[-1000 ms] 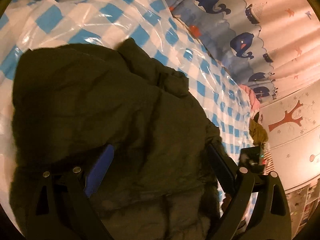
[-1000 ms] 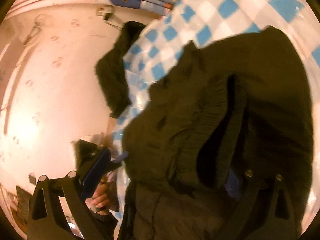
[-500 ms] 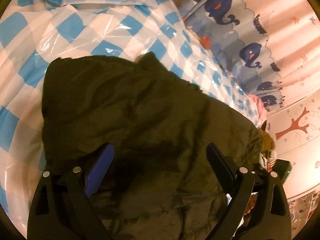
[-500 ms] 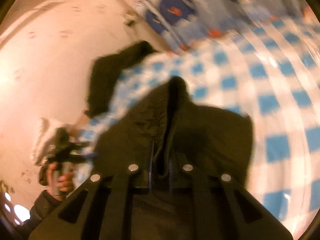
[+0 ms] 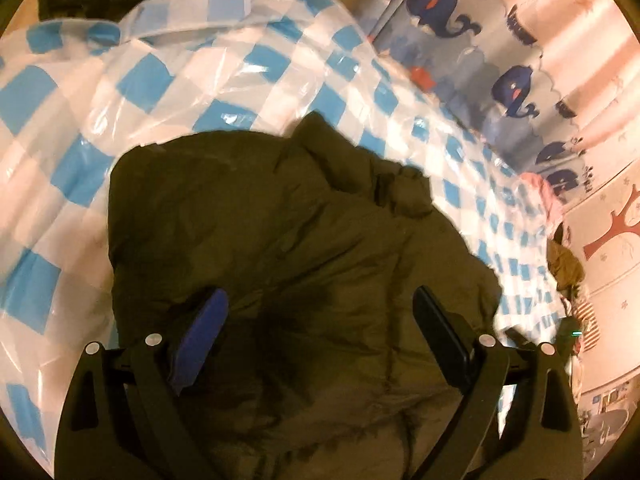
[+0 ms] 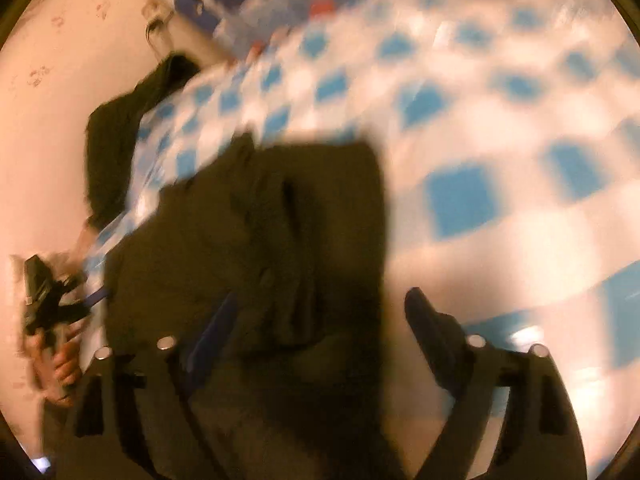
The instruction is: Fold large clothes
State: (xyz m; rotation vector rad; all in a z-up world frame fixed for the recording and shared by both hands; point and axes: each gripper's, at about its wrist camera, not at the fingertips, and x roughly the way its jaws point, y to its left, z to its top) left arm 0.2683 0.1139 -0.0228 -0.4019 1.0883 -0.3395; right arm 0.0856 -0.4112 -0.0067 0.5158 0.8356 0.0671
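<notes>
Plastic sheeting [image 5: 132,80] in blue-and-white checks covers the surface, glossy and wrinkled, stretching ahead of both pairs of fingers. A dark olive jacket [image 5: 280,248] lies bunched on it, directly under and between the spread fingers of the left gripper [image 5: 320,312], which grips nothing. The right gripper [image 6: 320,312] has just been opening; its 2 fingers stand apart over the jacket's edge, released. Beyond the fingertips hangs a whale-print curtain [image 5: 512,64]; a pink wall [image 5: 608,248] with a red tree motif lies right.
</notes>
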